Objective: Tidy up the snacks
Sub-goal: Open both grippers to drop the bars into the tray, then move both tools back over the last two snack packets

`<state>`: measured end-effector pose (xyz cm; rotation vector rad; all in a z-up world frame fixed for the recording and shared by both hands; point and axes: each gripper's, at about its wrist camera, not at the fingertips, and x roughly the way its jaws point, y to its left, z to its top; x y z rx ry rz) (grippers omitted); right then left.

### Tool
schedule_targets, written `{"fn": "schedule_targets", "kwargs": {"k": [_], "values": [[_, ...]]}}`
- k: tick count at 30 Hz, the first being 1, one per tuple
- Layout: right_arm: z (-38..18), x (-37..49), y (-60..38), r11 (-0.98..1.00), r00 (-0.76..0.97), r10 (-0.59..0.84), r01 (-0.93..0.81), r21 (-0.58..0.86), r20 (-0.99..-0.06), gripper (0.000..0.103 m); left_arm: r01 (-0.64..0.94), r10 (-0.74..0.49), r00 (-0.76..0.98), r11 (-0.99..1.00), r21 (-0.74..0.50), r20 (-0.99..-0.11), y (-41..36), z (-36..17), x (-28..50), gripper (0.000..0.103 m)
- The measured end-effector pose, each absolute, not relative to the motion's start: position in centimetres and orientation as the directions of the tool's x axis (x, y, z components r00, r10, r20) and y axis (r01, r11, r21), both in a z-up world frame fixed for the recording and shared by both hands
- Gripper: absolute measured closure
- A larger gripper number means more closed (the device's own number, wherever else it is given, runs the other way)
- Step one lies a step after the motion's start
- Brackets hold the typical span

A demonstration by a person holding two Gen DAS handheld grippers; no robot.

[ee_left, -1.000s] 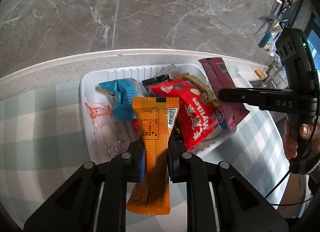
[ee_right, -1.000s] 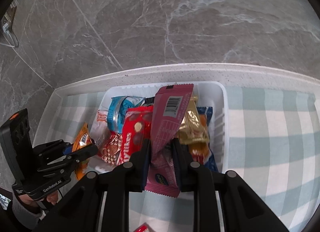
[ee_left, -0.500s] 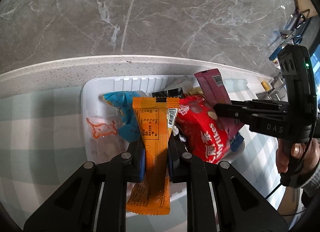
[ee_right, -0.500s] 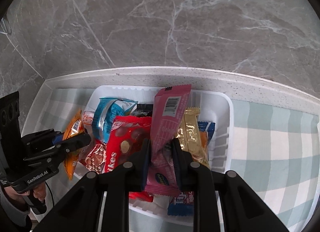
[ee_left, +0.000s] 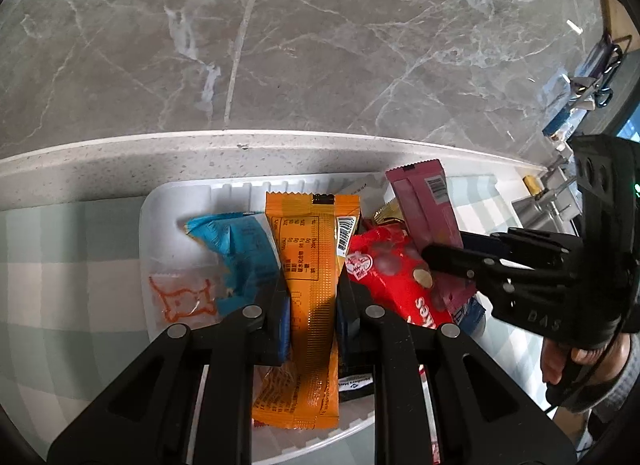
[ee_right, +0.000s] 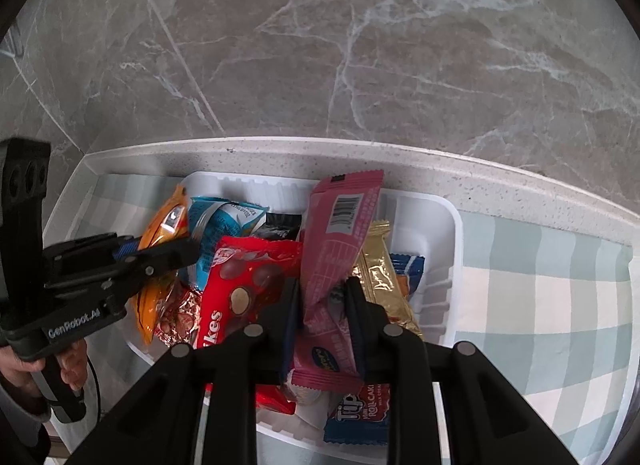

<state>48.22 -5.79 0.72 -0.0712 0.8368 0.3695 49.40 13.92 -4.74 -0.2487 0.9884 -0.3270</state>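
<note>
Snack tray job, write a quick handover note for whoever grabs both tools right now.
Left tool: shut on the orange snack bar, held above the white tray.
Right tool: shut on the pink snack bar, also over the tray.
In the tray: blue packet, red chocolate bag, gold bar, Tipo roll cake pack, a clear pouch with an orange drawing and a few others, loosely piled.
Done: most snacks are gathered in the tray.
Left: set down both held bars, probably in the tray. I can't tell whether any snacks remain outside it.
</note>
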Motion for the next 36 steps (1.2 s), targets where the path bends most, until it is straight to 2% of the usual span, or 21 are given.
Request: {"fn": "schedule_targets", "kwargs": {"k": [10, 11, 12, 14, 28, 36], "values": [[2.3, 46.6, -5.9, 0.934, 0.66, 0.295, -0.353, 0.062, -0.691, 0.069, 0.133, -0.37, 0.574, 0.922, -0.363, -0.73, 14.8, -3.7, 49.7, 0.085], [2.4, 46.5, -6.0, 0.934, 0.664, 0.297, -0.352, 0.063, -0.687, 0.068, 0.132, -0.376, 0.58, 0.919, -0.372, -0.723, 14.9, -3.7, 49.7, 0.077], [2.5, 46.2, -6.1, 0.934, 0.666, 0.298, -0.353, 0.064, -0.684, 0.067, 0.129, -0.38, 0.585, 0.916, -0.38, -0.717, 15.1, -3.5, 49.6, 0.053], [2.7, 45.9, -6.1, 0.933, 0.668, 0.304, -0.354, 0.069, -0.679, 0.067, 0.126, -0.393, 0.575, 0.909, -0.397, -0.718, 15.2, -3.7, 49.7, 0.011], [2.6, 42.9, -7.2, 0.931, 0.674, 0.336, -0.345, 0.122, -0.658, 0.066, 0.115, -0.363, 0.631, 0.918, -0.38, -0.686, 16.9, -0.9, 46.4, 0.012], [2.7, 39.1, -7.9, 0.921, 0.674, 0.364, -0.365, 0.139, -0.643, 0.066, 0.13, -0.315, 0.658, 0.942, -0.31, -0.684, 16.8, 1.3, 41.7, 0.012]]}}
